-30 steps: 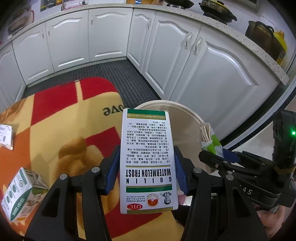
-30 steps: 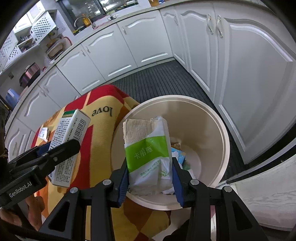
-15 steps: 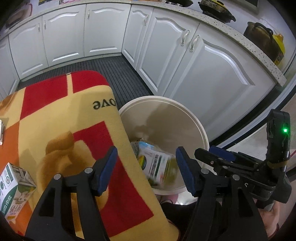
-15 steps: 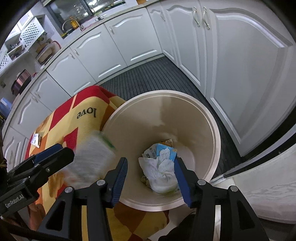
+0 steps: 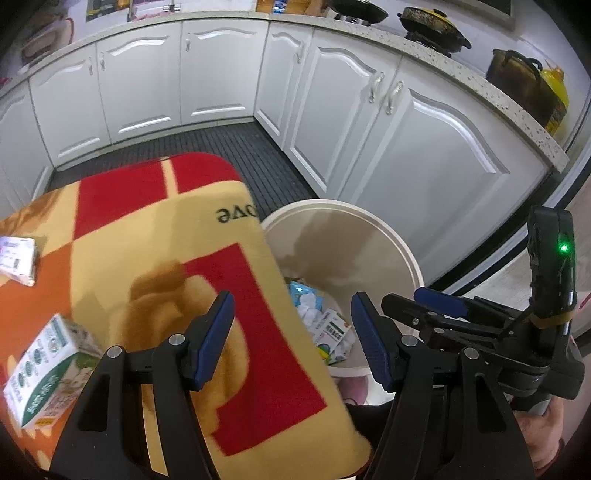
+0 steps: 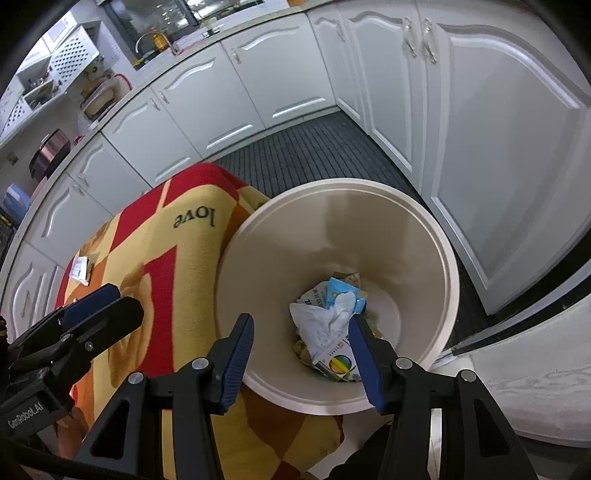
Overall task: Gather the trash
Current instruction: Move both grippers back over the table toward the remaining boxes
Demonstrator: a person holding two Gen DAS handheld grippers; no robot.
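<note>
A cream round trash bin (image 6: 439, 258) stands on the floor by the table's edge; it also shows in the left wrist view (image 5: 402, 251). Inside lie crumpled white wrappers and boxes (image 6: 332, 325), also seen from the left (image 5: 328, 328). My right gripper (image 6: 301, 349) is open and empty above the bin's near rim. My left gripper (image 5: 291, 339) is open and empty over the table's edge beside the bin. A green and white carton (image 5: 48, 369) and a small white box (image 5: 16, 254) lie on the table at the left.
The table wears a red, yellow and orange blanket (image 5: 155, 229) with the word "love". White kitchen cabinets (image 6: 480, 110) stand close behind and right of the bin. Dark ribbed floor (image 5: 207, 147) runs between them. Pots (image 5: 432, 26) sit on the counter.
Both grippers opened. The left let go of the white and green medicine box and the right let go of the green and white packet; both fell into the bin.
</note>
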